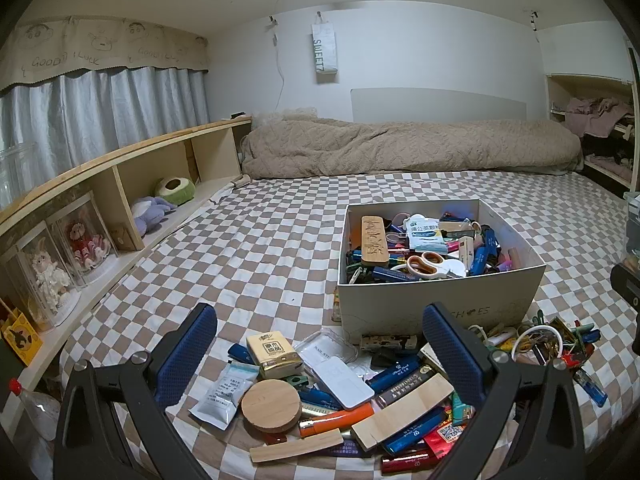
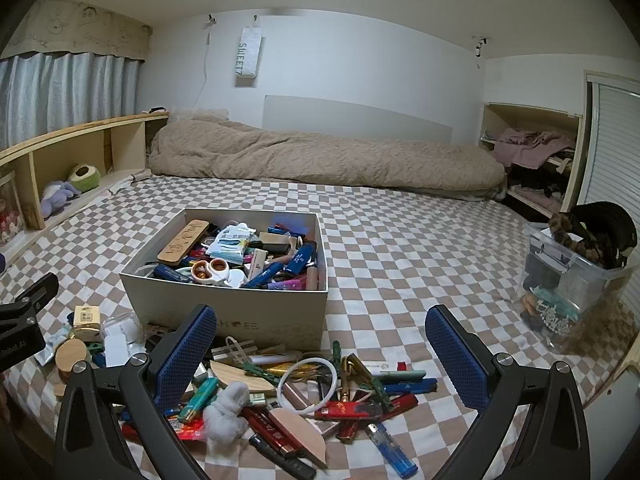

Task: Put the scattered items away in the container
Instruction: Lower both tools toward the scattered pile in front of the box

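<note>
a: where's the clutter relative to each claw?

b: both piles lie on the near side of the shoe box [image 1: 436,304], low in each view. the left claw [image 1: 320,364] hangs over the left heap, with a round wooden lid [image 1: 271,403] and a tissue pack [image 1: 272,354] between its blue pads, jaws spread wide, nothing held. the right claw [image 2: 322,362] is just as wide apart and empty, over the right heap, with a white ring [image 2: 307,385] and a blue lighter [image 2: 390,452] below it.

a: which way do the things run?

b: mixed. near the left claw an orange pen [image 1: 338,420] lies left to right, and a pale wood block [image 1: 406,412] runs on a diagonal, so i'd judge each pick needs its own wrist turn. the box sits just beyond both piles, already quite full.

a: and the surface?

b: a checked bedsheet [image 2: 400,248], soft, so small items may sink under a press. a beige duvet [image 2: 320,160] lies at the far end, a shelf [image 1: 120,168] along the left, and a clear bin [image 2: 576,280] at the right.
</note>
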Motion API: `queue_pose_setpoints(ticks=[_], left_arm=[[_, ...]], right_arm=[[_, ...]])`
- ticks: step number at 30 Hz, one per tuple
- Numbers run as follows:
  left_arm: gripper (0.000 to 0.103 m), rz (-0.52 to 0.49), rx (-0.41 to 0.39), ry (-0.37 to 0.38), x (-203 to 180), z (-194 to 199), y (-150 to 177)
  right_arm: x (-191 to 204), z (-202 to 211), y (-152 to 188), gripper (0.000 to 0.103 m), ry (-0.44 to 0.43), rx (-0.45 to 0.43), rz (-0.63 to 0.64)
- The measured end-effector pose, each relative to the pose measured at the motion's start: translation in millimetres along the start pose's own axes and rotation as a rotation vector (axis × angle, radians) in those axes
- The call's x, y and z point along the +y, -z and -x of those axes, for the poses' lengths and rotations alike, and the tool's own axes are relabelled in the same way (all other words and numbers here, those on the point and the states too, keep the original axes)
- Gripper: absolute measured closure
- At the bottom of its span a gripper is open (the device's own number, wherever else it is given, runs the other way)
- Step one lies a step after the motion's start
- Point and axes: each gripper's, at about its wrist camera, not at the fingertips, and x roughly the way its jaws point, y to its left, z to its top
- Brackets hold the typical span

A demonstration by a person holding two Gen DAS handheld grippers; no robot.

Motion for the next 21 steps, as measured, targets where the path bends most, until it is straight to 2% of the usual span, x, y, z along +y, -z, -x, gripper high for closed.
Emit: queue_pose_setpoints(ticks=[15, 21], left_arm=[[0.0, 0.01, 0.0, 0.032, 2, 1, 1], [0.0, 0.007, 0.031, 0.062, 4, -3, 9]], right_arm=[[-6, 0, -1, 0.0, -0.015, -0.011, -0.032], [-12, -8, 8, 0.0, -0.016, -0.006, -0.056]])
